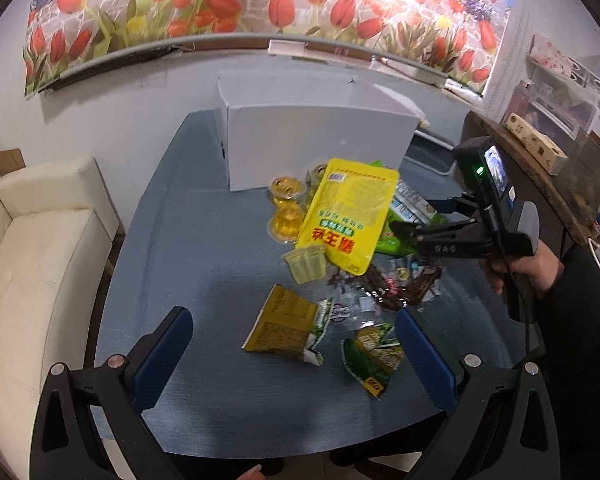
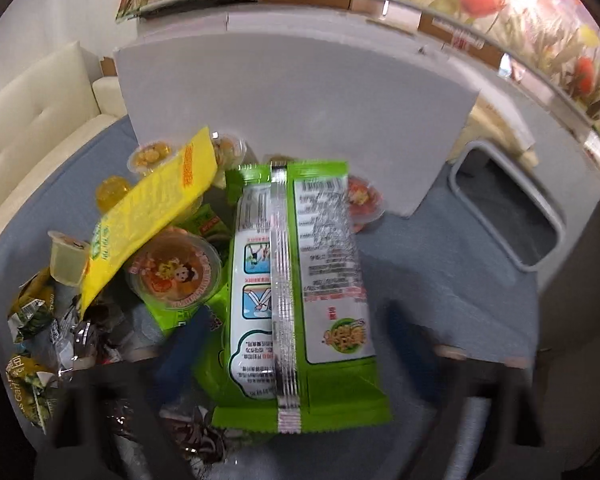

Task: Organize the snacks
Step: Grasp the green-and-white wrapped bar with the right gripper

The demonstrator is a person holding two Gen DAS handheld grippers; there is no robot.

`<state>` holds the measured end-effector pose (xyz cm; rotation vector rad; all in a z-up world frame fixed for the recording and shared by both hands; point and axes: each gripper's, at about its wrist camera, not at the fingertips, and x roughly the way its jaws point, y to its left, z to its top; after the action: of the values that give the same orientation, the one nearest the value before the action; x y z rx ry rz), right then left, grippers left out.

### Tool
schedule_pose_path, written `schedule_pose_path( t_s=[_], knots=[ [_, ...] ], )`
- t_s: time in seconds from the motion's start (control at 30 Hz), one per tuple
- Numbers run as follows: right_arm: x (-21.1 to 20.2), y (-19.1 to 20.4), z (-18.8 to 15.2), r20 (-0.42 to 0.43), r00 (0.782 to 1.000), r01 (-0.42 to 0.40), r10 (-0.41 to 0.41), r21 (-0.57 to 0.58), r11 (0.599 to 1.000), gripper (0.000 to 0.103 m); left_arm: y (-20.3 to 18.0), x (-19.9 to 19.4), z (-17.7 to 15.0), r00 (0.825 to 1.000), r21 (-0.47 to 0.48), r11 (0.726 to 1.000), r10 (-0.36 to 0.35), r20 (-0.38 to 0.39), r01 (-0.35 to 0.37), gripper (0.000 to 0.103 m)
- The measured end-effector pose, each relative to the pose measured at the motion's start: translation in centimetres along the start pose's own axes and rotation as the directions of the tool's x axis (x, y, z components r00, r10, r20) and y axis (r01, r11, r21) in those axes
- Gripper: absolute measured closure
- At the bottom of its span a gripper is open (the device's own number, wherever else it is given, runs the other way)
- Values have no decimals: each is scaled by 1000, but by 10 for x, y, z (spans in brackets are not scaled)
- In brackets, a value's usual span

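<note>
The left tongs (image 1: 294,354) are spread wide above the blue desk (image 1: 204,240), holding nothing. The right tongs (image 2: 288,344) look spread around a green snack bag (image 2: 296,280), but blur hides any pinch. More snacks sit by a white box (image 1: 320,140). A cream sofa (image 1: 40,240) stands beside the desk.

Snack-strewn blue table (image 1: 204,240), white box (image 1: 320,140)

green snack packet (image 2: 300,296), back up, atop snack pile (image 1: 340,248)

White box (image 1: 320,144) blocks behind snack pile (image 1: 332,240); bare tablecloth (image 1: 204,248) left.
</note>
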<state>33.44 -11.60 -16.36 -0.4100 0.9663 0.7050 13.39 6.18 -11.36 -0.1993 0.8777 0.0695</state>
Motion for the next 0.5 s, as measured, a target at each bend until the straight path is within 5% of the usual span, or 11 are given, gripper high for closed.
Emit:
schedule_pose_path(
  t_s=[0.23,0.5],
  knots=[
    [-18,-5,-6,17,999,27,-27,3,1000,33,4,11,3,1000,-3,1000,-26,-8,26,0],
    [-85,-9,-34,116,992,44,-58,115,992,33,3,45,19,998,3,999,-40,-41,40,0]
  ],
)
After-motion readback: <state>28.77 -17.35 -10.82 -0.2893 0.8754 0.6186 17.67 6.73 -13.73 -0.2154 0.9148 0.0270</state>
